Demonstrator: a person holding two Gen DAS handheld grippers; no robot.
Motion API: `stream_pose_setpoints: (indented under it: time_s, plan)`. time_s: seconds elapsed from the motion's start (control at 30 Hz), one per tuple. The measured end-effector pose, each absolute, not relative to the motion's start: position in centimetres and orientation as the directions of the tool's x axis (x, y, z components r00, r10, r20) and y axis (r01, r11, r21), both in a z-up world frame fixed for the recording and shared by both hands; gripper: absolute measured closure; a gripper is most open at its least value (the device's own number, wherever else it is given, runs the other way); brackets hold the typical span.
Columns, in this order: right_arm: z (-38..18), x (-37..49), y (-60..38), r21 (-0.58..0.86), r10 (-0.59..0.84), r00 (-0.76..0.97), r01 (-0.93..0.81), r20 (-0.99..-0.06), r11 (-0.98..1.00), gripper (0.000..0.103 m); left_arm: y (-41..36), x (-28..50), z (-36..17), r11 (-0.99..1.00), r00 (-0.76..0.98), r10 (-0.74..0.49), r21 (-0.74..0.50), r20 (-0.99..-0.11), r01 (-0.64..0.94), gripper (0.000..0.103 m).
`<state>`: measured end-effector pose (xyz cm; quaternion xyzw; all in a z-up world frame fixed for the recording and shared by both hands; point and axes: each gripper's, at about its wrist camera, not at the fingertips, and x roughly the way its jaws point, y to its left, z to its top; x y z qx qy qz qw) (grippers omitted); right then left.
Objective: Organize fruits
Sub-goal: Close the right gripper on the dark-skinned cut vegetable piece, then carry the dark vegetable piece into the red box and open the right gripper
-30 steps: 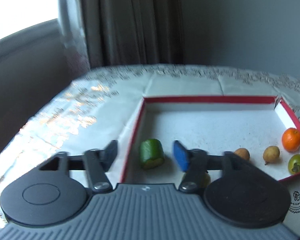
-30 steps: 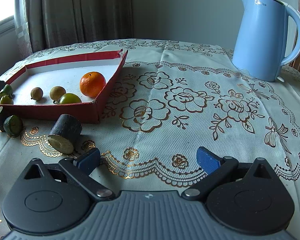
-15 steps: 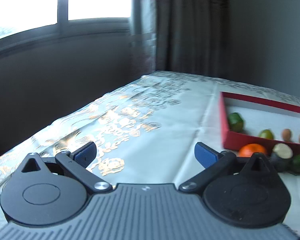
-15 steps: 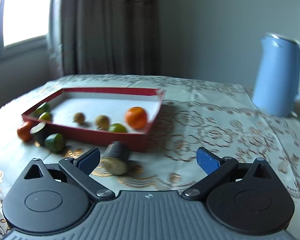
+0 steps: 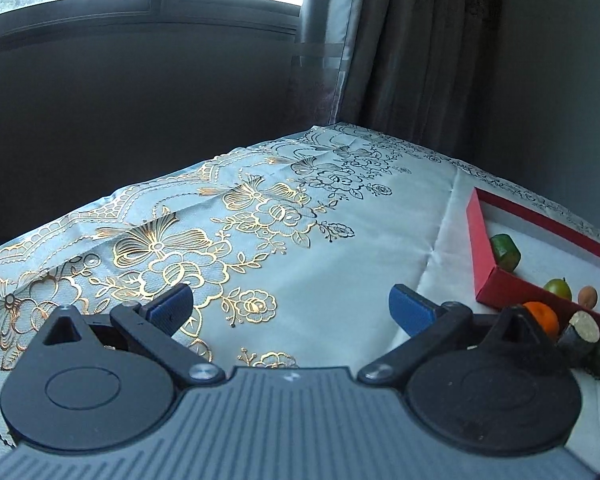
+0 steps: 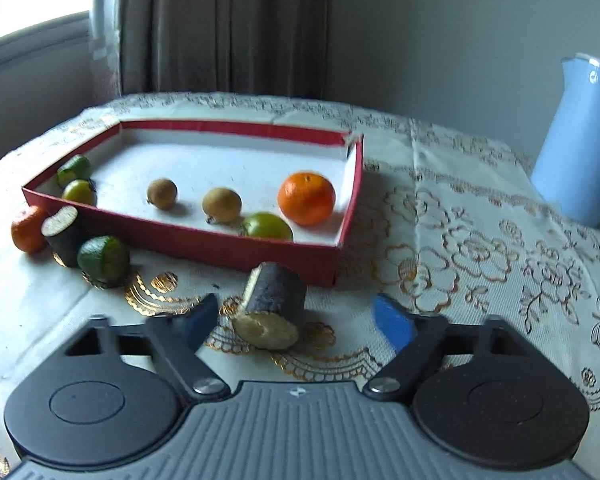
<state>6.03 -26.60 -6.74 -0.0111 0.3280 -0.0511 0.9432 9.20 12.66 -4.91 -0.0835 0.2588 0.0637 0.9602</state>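
Note:
A red tray with a white floor holds an orange, two brown fruits, and green fruits. Outside its near wall lie a dark cut piece, a second dark piece, a green piece and a small orange. My right gripper is open, its fingers on either side of the near dark piece. My left gripper is open and empty over bare cloth, left of the tray.
A blue kettle stands at the right on the flowered tablecloth. A curtain and window are behind the table. The table's left edge drops off near my left gripper.
My left gripper has left the tray and swung left over bare cloth. My right gripper has moved left and forward so the near dark piece now lies between its fingers.

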Motion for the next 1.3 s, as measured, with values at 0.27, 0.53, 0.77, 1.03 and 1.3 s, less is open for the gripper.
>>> stream_pose_setpoints:
  time_s: [0.27,0.53,0.77,1.03,1.3]
  plan:
    - [-6.6,5.7,-26.7,-0.012,-0.059,0.789,0.065,-0.611,0.998,0.069,12.6,9.3,-4.9,0.978,0.853,0.085,-0.121,-0.514,-0.171,0.000]
    - [-5.6,4.6,-27.0,0.055,-0.011,0.830,0.051,-0.558,0.997,0.070,12.8,9.3,-5.1,0.974,0.849,0.099,-0.123,-0.519,-0.188,0.000]
    - [-1.2,4.5,-25.6,0.065,0.036,0.889,-0.007,-0.457,0.998,0.070,12.8,9.5,-5.1,0.975,0.844,0.098,-0.117,-0.526,-0.186,0.000]
    - [-1.8,10.0,-23.4,0.086,0.087,0.857,-0.050,-0.508,0.995,0.070,12.8,9.6,-5.2,0.975,0.843,0.096,-0.119,-0.529,-0.185,0.000]
    - [-4.9,12.4,-23.4,0.144,0.110,0.825,-0.035,-0.554,0.989,0.068,12.8,9.6,-5.2,0.975,0.844,0.096,-0.120,-0.528,-0.185,0.000]
